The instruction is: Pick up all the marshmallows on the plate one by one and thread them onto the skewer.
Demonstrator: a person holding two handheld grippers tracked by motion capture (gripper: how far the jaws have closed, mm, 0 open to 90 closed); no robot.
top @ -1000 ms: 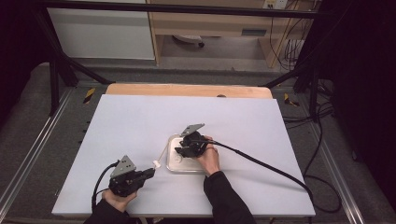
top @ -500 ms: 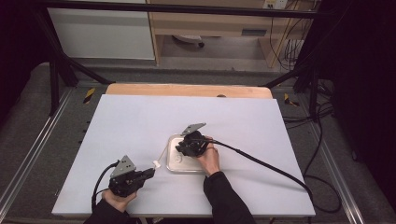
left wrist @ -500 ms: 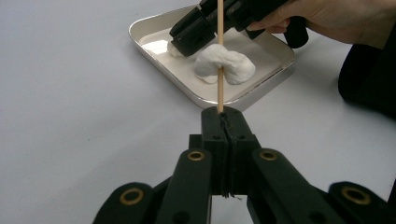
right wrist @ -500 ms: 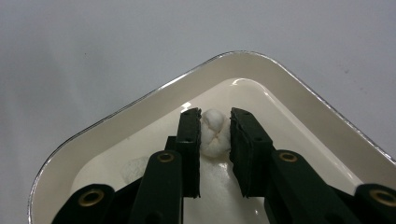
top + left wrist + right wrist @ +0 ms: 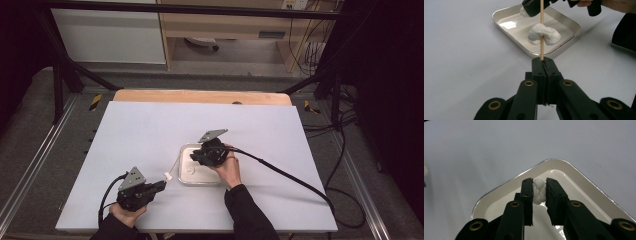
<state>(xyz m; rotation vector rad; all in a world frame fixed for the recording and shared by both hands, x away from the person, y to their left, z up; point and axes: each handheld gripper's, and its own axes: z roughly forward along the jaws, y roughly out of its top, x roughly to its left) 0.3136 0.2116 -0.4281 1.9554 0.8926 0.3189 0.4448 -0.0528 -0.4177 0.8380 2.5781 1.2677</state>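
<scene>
No writing is legible anywhere. My left gripper (image 5: 543, 65) is clamped on a thin wooden skewer (image 5: 541, 27) that spears a soft white marshmallow (image 5: 544, 35). My right gripper (image 5: 539, 187), whose jaws have just been closing, pinches another puffy marshmallow piece (image 5: 539, 190) above the glossy, round-cornered metal tray (image 5: 584, 182) on the matte white table (image 5: 150, 130).

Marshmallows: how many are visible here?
2. One marshmallow sits on the left gripper's skewer; one is between the right gripper's jaws, which have just been closing, over the tray. Others may hide.
</scene>
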